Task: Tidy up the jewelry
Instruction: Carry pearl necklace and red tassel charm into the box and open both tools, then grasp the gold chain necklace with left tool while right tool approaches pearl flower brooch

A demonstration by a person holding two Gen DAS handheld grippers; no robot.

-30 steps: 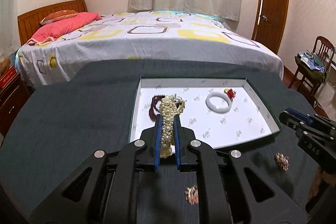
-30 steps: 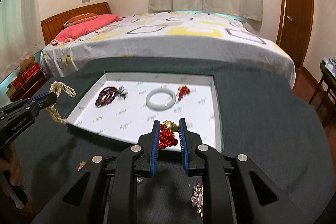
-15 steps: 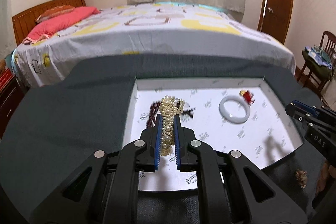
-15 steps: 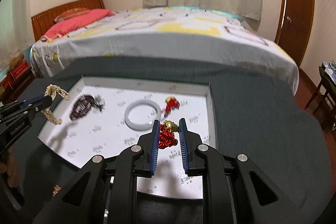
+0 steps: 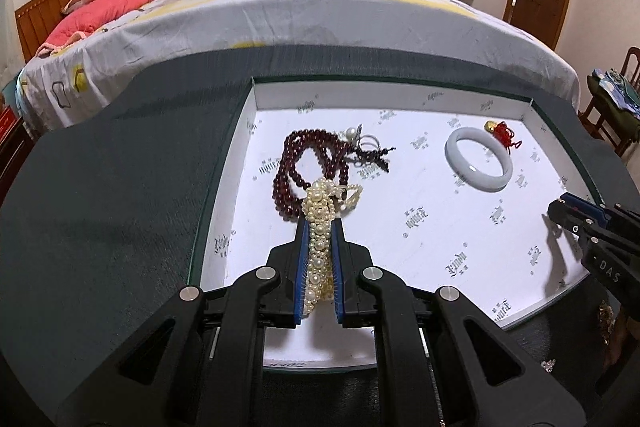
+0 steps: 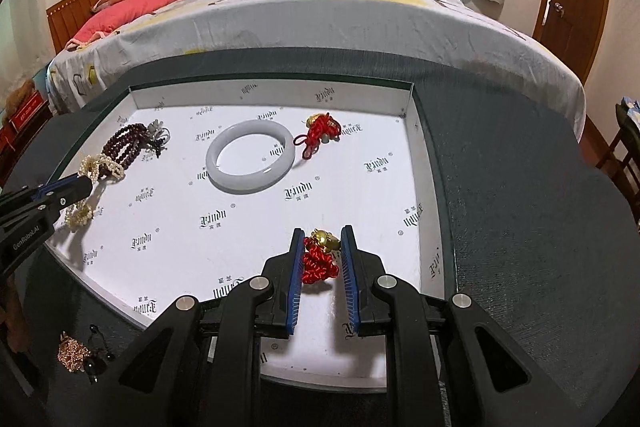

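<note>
My left gripper (image 5: 319,223) is shut on a pearl bracelet (image 5: 318,227) and holds it inside the white tray (image 5: 400,105), just in front of a dark red bead bracelet (image 5: 304,163). My right gripper (image 6: 321,233) is shut on a red knotted charm with a gold bead (image 6: 320,255), low over the tray's (image 6: 424,187) right front part. A white jade bangle (image 6: 251,161) and a second red knot charm (image 6: 320,133) lie in the tray. The left gripper with the pearls (image 6: 86,187) shows at the left of the right wrist view.
The tray sits on a dark green cloth (image 5: 100,187). Loose gold and dark jewelry (image 6: 78,351) lies on the cloth at the front left; another piece (image 5: 604,319) lies near the right gripper (image 5: 560,211). A bed (image 5: 280,7) stands behind the table.
Both grippers have moved forward and down over the tray with their pieces still held. The pearls now hang beside the dark red beads; the red charm is lower over the tray floor.
</note>
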